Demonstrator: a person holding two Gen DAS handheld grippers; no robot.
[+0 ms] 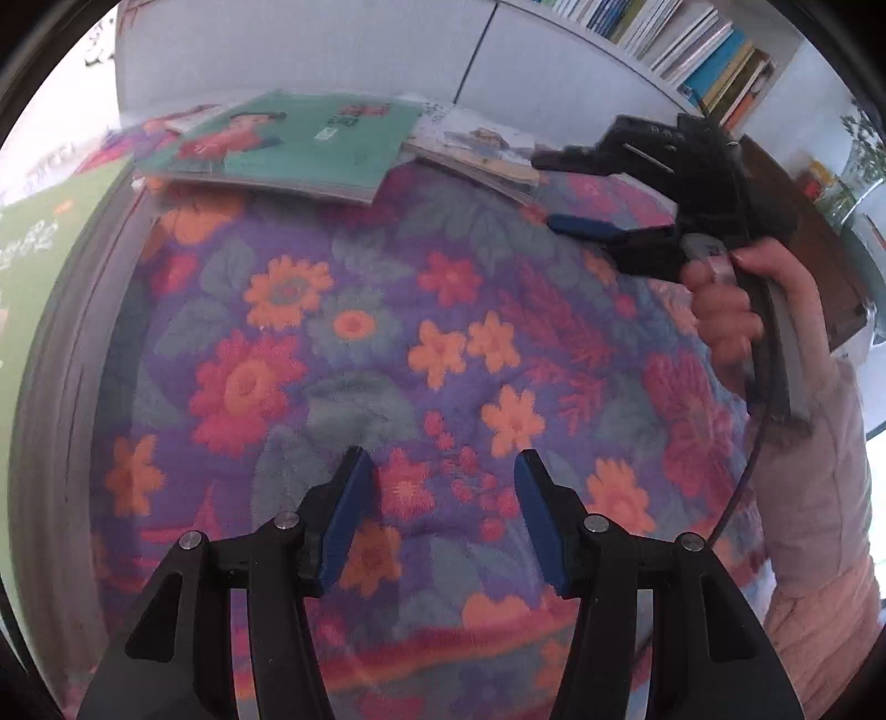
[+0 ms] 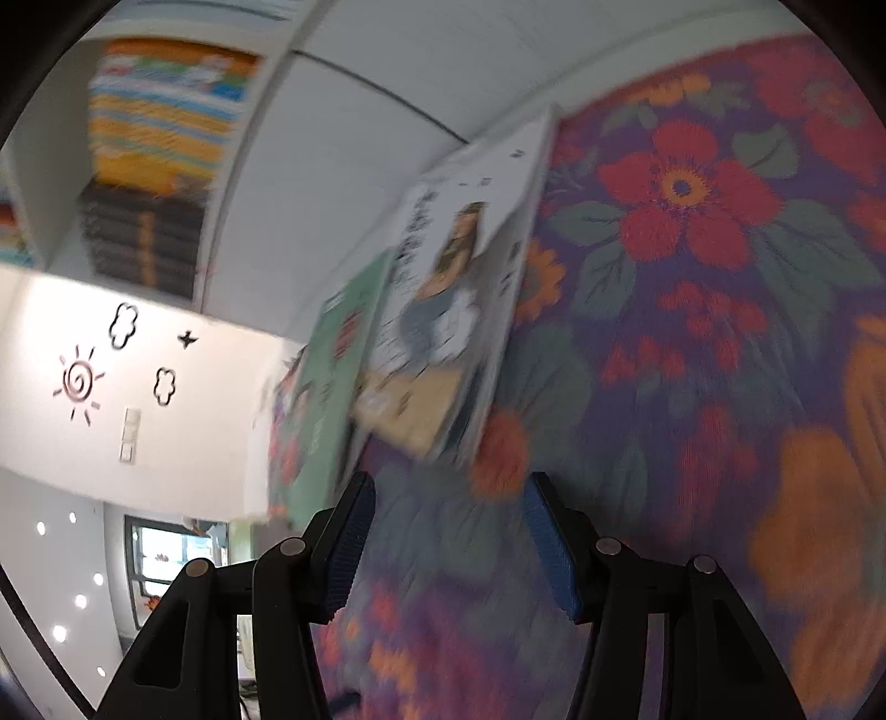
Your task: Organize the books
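Floral blanket [image 1: 387, 343], far edge: green book [image 1: 299, 144] and white book [image 1: 476, 147] lying flat, overlapping, below bookshelf [image 1: 692, 50]; left gripper [image 1: 437, 515] and right gripper [image 1: 559, 188] both wide, empty.

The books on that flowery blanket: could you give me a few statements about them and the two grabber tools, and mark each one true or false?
1. Both grippers are holding books. False: the left gripper and the right gripper are open and hold nothing.
2. A green book lies on the floral blanket. True.
3. The white book sits beside the green one, at the blanket's far edge. True.
4. The blanket is plain grey. False: it is purple with red and orange flowers.
5. More books stand on a shelf behind the blanket. True.
6. The right gripper is touching the white book. False: it points toward it, but its fingers are not on it.
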